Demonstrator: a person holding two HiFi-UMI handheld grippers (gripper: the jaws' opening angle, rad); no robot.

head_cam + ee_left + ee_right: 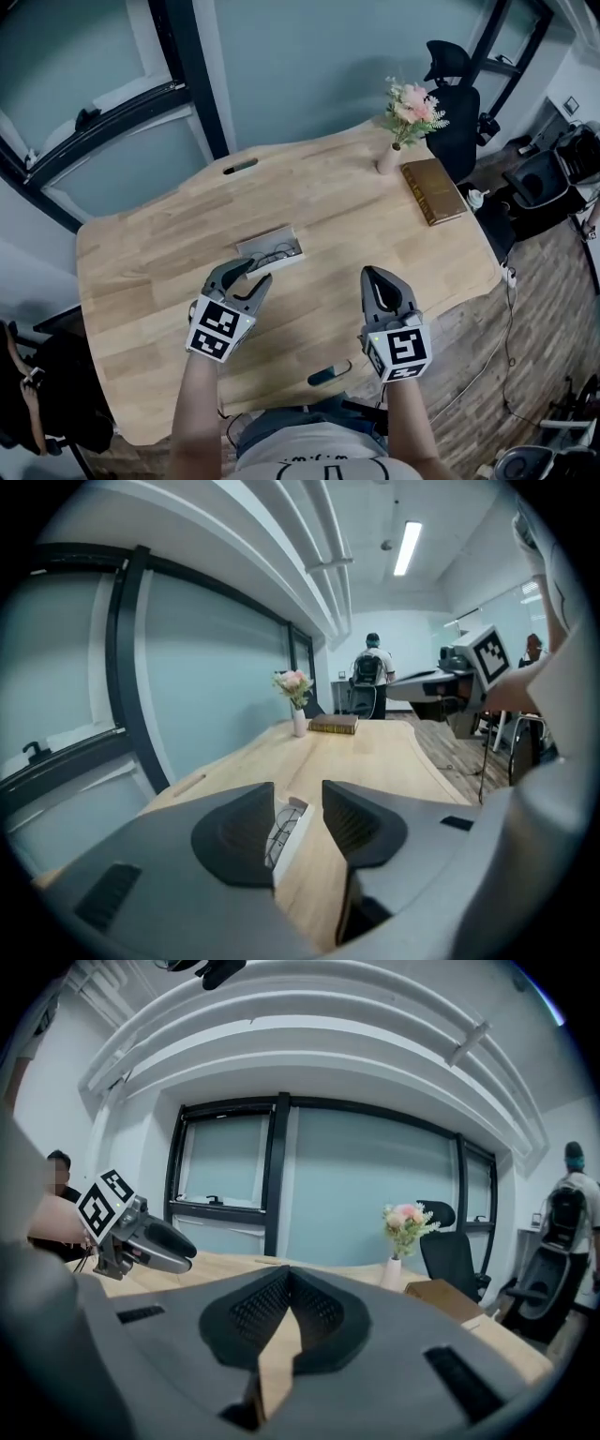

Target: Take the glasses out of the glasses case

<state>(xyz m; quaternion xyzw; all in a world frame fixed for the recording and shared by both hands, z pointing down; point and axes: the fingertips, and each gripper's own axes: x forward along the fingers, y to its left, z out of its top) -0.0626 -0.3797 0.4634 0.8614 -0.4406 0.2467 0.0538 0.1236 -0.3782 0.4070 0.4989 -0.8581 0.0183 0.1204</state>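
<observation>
Nearest the person, a dark elongated item (328, 373) sits at the near edge of the wooden table (375, 216); its nature cannot be determined. The right gripper (373, 274) is held above the near right portion of the table, well apart from the case. Its jaws are pressed together at the tips in the right gripper view, and nothing is between them. The left gripper (255, 272) is positioned at the near edge of the glasses case (286, 262), with its jaws spread. In the left gripper view the gap between the jaws frames the end of the case (294, 819); contact with the case cannot be confirmed. The case lies open on the table left of centre, with the glasses (277, 832) resting inside it. Farther out, at the far right of the table, a vase of pink flowers (392, 155) stands upright, with a brown book (433, 190) lying flat just beside it. A black office chair (455, 112) stands beyond the table edge.
</observation>
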